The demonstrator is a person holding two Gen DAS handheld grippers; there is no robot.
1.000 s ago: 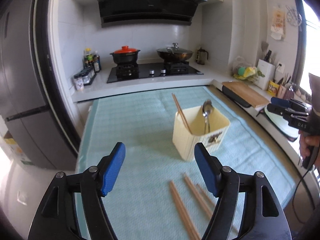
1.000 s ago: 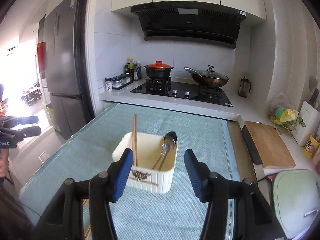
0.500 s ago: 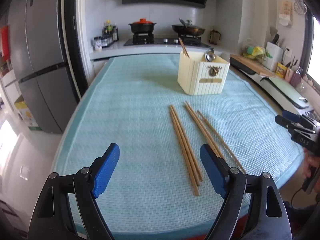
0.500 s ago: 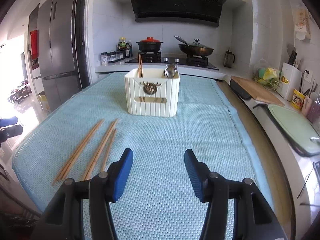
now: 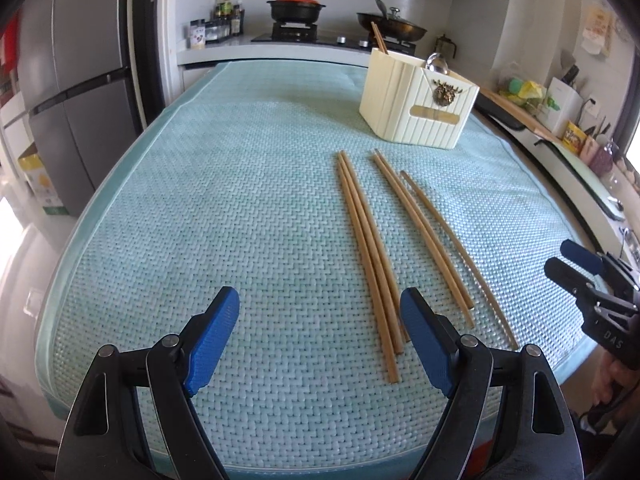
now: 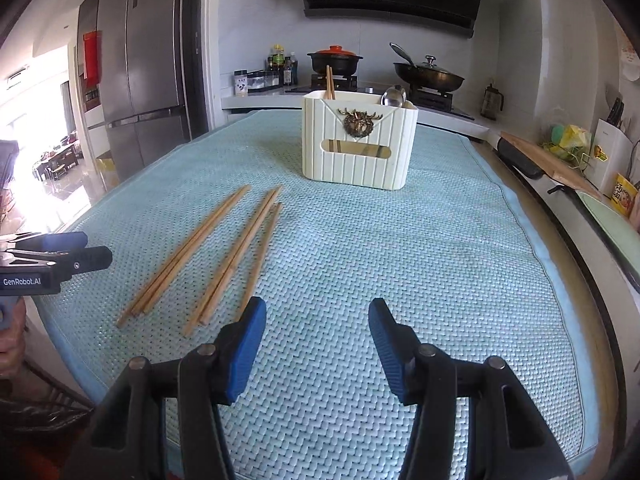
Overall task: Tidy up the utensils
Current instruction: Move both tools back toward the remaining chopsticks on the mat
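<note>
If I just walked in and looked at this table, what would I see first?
Probably the loose wooden chopsticks lying in a fan on the light blue woven mat, near its front edge. Behind them stands a cream utensil holder with a gold deer-head badge, already holding chopsticks and a spoon. Up close, the blue-padded left gripper and right gripper hang over the mat with jaws open and empty.

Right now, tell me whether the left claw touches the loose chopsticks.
Apart. In the left wrist view the left claw is open over bare mat; the chopsticks lie beside its right pad.
</note>
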